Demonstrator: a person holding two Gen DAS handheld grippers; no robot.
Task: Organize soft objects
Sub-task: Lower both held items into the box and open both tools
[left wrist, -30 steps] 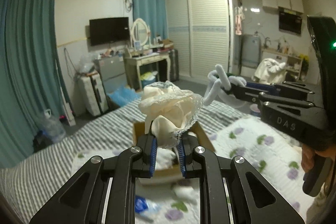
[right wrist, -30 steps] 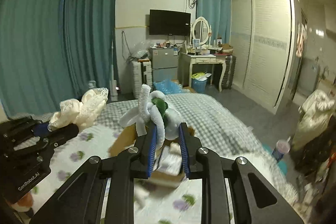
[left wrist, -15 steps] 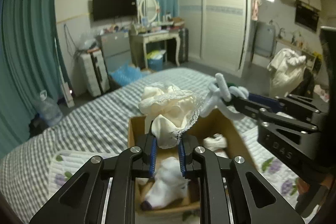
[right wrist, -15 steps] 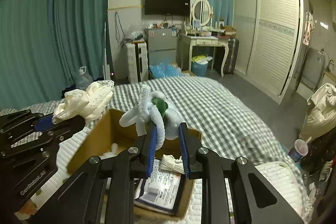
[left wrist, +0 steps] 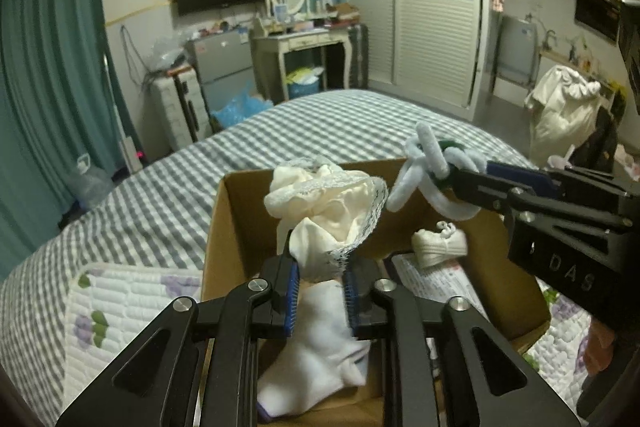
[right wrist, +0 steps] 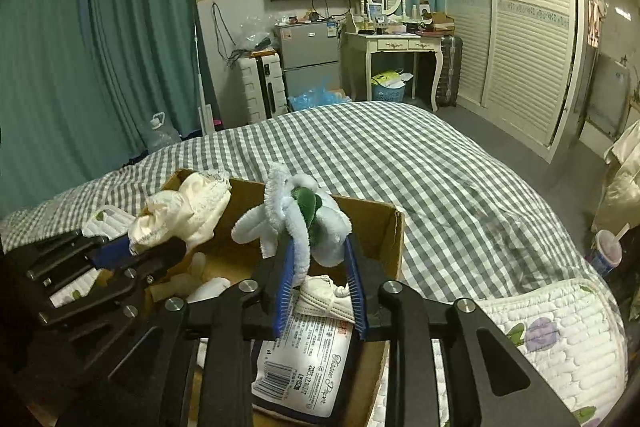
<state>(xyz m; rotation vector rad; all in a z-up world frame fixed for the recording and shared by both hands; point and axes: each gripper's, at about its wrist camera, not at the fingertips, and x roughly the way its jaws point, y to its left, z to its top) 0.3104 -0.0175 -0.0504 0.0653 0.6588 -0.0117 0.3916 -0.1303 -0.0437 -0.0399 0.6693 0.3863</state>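
My left gripper is shut on a cream lace-trimmed cloth and holds it over the open cardboard box on the bed. My right gripper is shut on a white fuzzy pipe-cleaner flower with a green centre, also above the box. Each gripper shows in the other's view: the right gripper at the right, the left gripper at the left. Inside the box lie a white sock, a folded cream item and a tissue paper pack.
The box stands on a grey checked bedspread beside a white quilted pad with purple flowers. Beyond the bed are teal curtains, a small fridge, a dressing table and a wardrobe.
Both grippers have tilted down and come in over the box, each still holding its item. The inside of the box has come into view.
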